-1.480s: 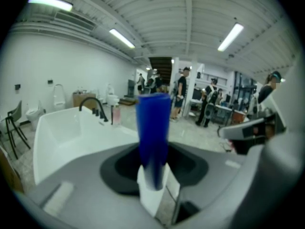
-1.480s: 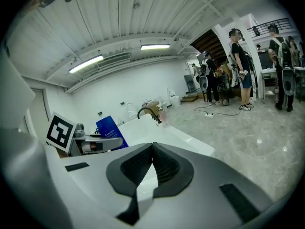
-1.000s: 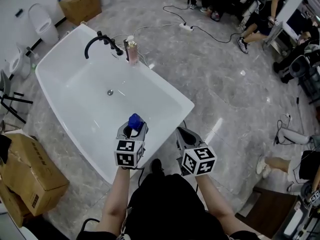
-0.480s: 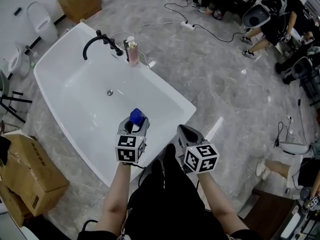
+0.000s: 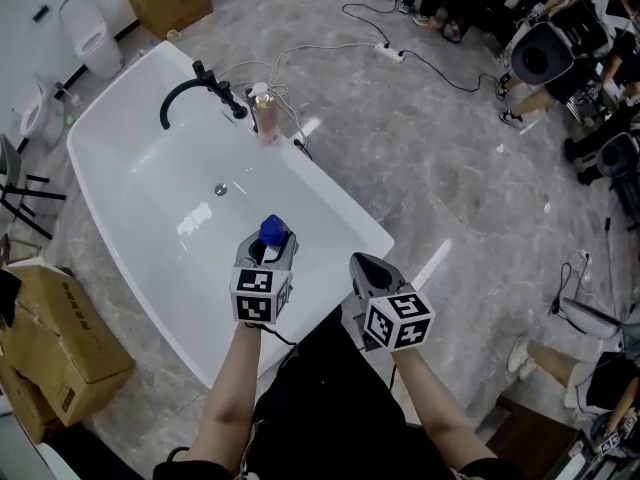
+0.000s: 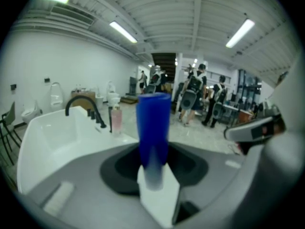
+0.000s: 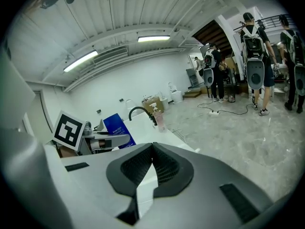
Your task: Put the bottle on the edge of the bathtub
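The left tool [image 5: 268,253] gripped the blue cylindrical plastic bottle [image 5: 273,232] upright over the near end of the white freestanding bathtub [image 5: 340,200]. In the head view only the bottle's top showed, the tool's body covering the rest. In the left gripper view its lower part was blurred and its base was hidden. The right tool [image 5: 366,268], jaws closed on nothing, hung beside it near the tub's rim.

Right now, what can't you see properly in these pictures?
- Blue bottle: head view shows only its top; the left gripper hides the rest. Left gripper view blurs its lower end.
- Pink bottle by the faucet: too small, label unreadable.
- Cardboard box: cut by head view's left edge.
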`<action>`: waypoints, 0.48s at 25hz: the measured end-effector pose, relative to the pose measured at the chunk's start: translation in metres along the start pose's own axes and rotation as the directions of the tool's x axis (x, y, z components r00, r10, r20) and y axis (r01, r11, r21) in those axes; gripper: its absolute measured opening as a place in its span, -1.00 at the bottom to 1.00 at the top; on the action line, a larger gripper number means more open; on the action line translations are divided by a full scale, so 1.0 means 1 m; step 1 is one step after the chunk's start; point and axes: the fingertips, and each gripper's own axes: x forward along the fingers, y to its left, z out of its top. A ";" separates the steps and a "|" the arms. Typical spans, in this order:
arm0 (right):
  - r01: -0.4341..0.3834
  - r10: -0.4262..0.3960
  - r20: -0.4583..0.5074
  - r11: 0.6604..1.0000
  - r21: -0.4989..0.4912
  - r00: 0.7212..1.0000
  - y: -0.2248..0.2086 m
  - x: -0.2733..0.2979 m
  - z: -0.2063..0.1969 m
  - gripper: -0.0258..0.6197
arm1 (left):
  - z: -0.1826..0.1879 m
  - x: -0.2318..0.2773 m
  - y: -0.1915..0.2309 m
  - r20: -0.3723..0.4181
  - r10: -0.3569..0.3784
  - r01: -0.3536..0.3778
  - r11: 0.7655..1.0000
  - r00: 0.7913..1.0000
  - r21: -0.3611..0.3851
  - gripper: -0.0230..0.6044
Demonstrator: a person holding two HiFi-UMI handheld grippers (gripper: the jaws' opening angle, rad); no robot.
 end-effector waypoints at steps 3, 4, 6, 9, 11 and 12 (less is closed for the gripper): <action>-0.019 0.019 -0.020 1.000 0.010 1.000 -0.010 0.016 0.004 -0.91 | 0.002 0.019 0.004 -0.019 0.008 -0.008 1.000 1.000 -0.007 -0.41; -0.025 0.025 -0.027 1.000 0.011 0.999 -0.013 0.022 0.005 -0.91 | 0.002 0.026 0.005 -0.026 0.010 -0.010 1.000 1.000 -0.006 -0.41; -0.034 0.034 -0.039 0.999 0.013 0.999 -0.020 0.034 0.007 -0.91 | 0.003 0.040 0.010 -0.036 0.017 -0.017 1.000 0.999 -0.001 -0.41; -0.042 0.042 -0.048 0.999 0.020 0.998 -0.033 0.051 0.012 -0.91 | 0.007 0.063 0.018 -0.045 0.028 -0.027 1.000 0.999 0.004 -0.41; -0.046 0.047 -0.055 0.999 0.024 0.997 -0.040 0.062 0.013 -0.91 | 0.010 0.078 0.024 -0.047 0.035 -0.035 0.999 0.998 0.004 -0.41; -0.047 0.049 -0.061 0.999 0.027 0.997 -0.044 0.066 0.013 -0.91 | 0.010 0.084 0.026 -0.049 0.038 -0.038 0.999 0.998 0.002 -0.41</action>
